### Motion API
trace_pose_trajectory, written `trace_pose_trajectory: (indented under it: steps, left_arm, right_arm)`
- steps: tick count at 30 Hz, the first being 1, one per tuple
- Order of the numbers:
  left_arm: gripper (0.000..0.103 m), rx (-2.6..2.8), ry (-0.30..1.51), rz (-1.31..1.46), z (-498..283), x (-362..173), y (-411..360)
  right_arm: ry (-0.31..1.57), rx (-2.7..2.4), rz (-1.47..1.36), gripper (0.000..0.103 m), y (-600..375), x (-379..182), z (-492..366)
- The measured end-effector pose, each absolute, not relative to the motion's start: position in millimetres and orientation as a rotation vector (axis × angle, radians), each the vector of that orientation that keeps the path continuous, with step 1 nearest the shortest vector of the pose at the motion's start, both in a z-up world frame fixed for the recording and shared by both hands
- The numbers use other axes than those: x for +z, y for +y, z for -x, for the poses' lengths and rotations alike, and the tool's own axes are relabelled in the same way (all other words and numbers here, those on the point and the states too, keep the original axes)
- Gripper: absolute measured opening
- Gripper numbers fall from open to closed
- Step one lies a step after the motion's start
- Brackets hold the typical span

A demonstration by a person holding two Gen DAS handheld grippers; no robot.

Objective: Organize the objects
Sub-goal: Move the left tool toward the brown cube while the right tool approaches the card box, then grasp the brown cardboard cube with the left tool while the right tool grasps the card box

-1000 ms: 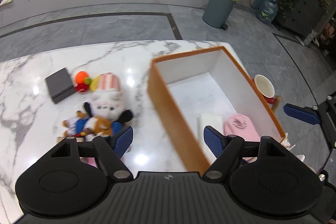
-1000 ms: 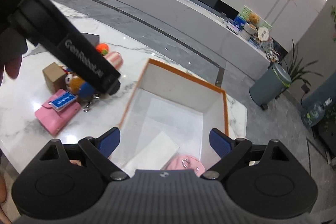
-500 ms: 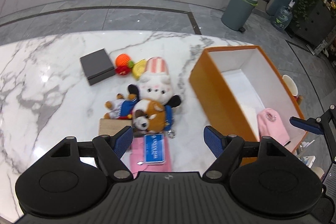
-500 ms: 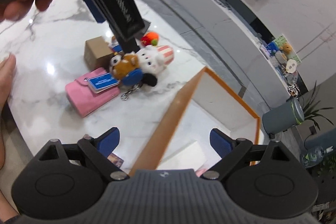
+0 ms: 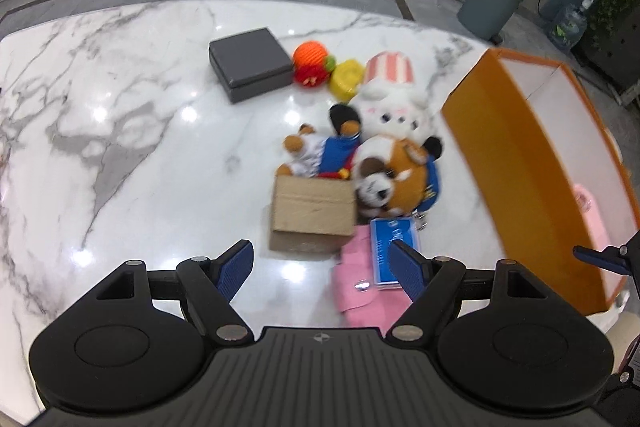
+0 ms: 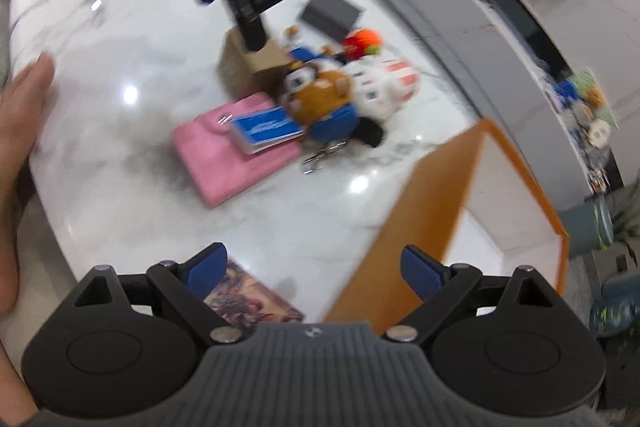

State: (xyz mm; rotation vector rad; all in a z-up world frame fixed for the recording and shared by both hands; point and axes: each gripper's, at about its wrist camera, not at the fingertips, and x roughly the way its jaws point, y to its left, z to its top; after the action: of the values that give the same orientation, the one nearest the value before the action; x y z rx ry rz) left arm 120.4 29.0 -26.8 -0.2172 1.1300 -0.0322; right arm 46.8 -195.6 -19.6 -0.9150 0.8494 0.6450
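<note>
My left gripper (image 5: 322,269) is open and empty, hovering above the marble table (image 5: 120,155), just short of a small cardboard box (image 5: 312,213). Beside the box lie a pink wallet (image 5: 360,287) with a blue card (image 5: 394,247) on it, a brown plush dog (image 5: 394,179), a white plush (image 5: 390,107) and a small plush doll (image 5: 320,151). The orange box (image 5: 520,163) stands to the right, with something pink (image 5: 592,219) inside. My right gripper (image 6: 312,267) is open and empty near the orange box's (image 6: 428,219) corner.
A dark grey box (image 5: 250,63), an orange and red toy (image 5: 312,61) and a yellow toy (image 5: 348,81) lie further back. A picture card (image 6: 248,301) lies at the table's near edge. The person's hand (image 6: 20,147) is at the left.
Both grippers have swung left, away from the orange box and towards the pile of toys. The cardboard box and pink wallet now lie just in front of my left gripper.
</note>
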Motion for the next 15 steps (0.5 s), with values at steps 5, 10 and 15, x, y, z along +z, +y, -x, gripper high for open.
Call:
trace_pose_trajectory:
  steps: [5,10,15]
  left_arm:
    - [0.090,-0.060,1.146,0.196,-123,-46,33]
    - [0.090,-0.066,1.152,0.176,-130,-61,30]
    - [0.090,-0.094,1.138,0.196,-136,-71,30]
  right_arm:
    - [0.908,0.732,1.033,0.094,-190,-52,-41]
    - [0.954,0.801,1.120,0.094,-193,-71,-39]
    - [0.985,0.852,1.153,0.099,-193,-80,-42]
